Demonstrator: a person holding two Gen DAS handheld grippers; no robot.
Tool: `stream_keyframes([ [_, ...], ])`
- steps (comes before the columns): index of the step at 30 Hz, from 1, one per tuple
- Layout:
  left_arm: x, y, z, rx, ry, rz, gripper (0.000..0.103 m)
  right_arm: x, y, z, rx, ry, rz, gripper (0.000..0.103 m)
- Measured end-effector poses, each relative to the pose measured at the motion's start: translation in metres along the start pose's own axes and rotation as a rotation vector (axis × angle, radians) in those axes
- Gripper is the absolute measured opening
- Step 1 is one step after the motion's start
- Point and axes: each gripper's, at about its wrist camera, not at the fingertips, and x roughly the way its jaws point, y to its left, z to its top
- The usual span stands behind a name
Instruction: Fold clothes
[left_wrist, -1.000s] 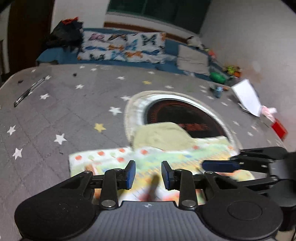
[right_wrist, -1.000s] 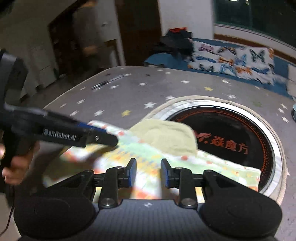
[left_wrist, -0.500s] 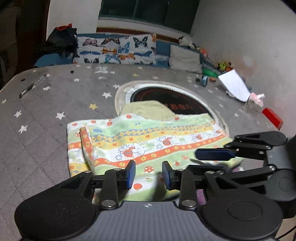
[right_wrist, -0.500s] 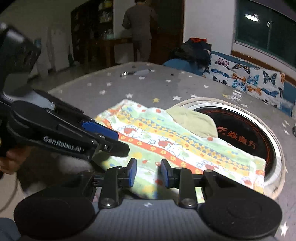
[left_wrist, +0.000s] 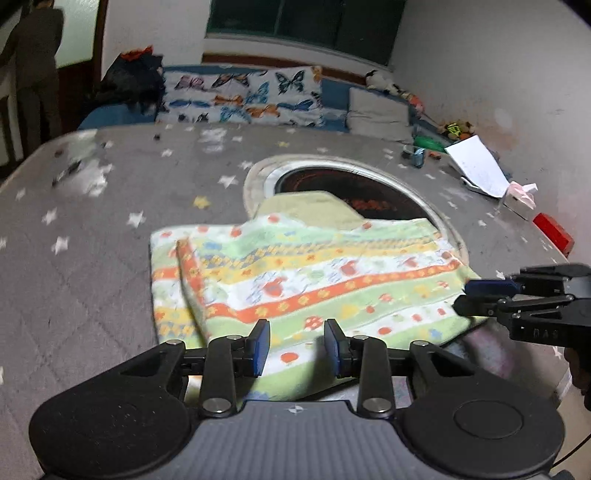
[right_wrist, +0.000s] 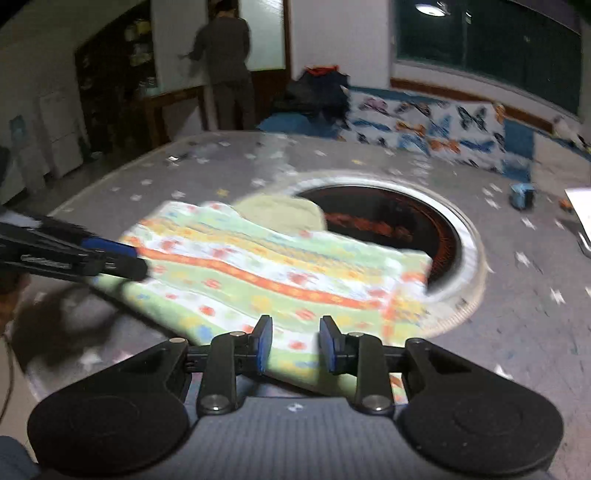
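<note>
Blue-padded fingers (left_wrist: 261, 345) of the left gripper (left_wrist: 295, 347) stand spread and empty over the near hem of the patterned garment (left_wrist: 295, 280), which lies flat on the star-print table cover (left_wrist: 74, 288), its far edge overlapping the round inset burner (left_wrist: 351, 188); the right gripper (left_wrist: 476, 297) reaches in sideways at the garment's corner. From the right wrist — fingers likewise apart, gripping nothing — both tools would probably do best pinching matching corners. Papers (left_wrist: 476, 166) and a red box (left_wrist: 552, 234) sit clear of the fold.
</note>
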Motion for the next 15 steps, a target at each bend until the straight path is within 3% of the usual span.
stream_keyframes([
  [6, -0.012, 0.006, 0.005, -0.021, -0.028, 0.008, 0.04, -0.003, -0.01, 0.003, 0.024, -0.01, -0.024, 0.028],
  [11, -0.005, 0.015, 0.0, -0.049, 0.004, 0.008, 0.04, 0.004, -0.013, 0.0, 0.021, 0.01, -0.035, 0.029],
  [15, -0.015, 0.016, 0.006, -0.058, -0.031, 0.012, 0.041, -0.002, -0.002, 0.012, -0.009, -0.026, -0.024, 0.039],
])
